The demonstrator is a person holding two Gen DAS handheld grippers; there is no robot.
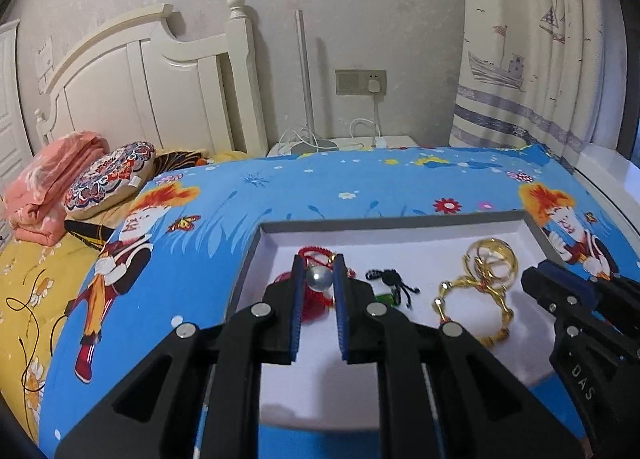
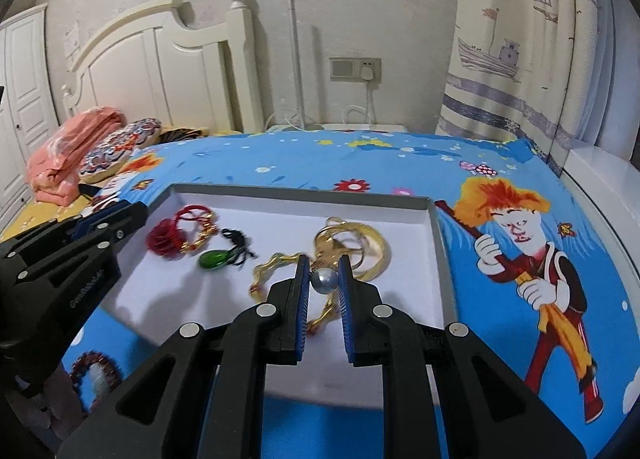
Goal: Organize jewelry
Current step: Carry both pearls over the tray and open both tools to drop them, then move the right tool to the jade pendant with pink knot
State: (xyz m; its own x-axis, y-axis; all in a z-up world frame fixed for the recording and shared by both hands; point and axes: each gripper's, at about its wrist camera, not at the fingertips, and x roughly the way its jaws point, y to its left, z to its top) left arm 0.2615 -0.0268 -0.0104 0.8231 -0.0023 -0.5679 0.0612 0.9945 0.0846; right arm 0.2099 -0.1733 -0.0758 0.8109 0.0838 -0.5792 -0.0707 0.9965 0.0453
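A white tray with a grey rim lies on a blue cartoon bedspread. My left gripper is shut on a silver pearl bead, held above the red coiled bracelet at the tray's left. My right gripper is shut on a second silver pearl bead, over the gold bracelets at the tray's right. Between them lie a green pendant and its black cord. Each gripper shows at the edge of the other's view: the right gripper and the left gripper.
A dark beaded bracelet lies on the bedspread outside the tray's near left corner. Behind are a cream headboard, a patterned cushion, a folded pink blanket, a nightstand with cables and a curtain.
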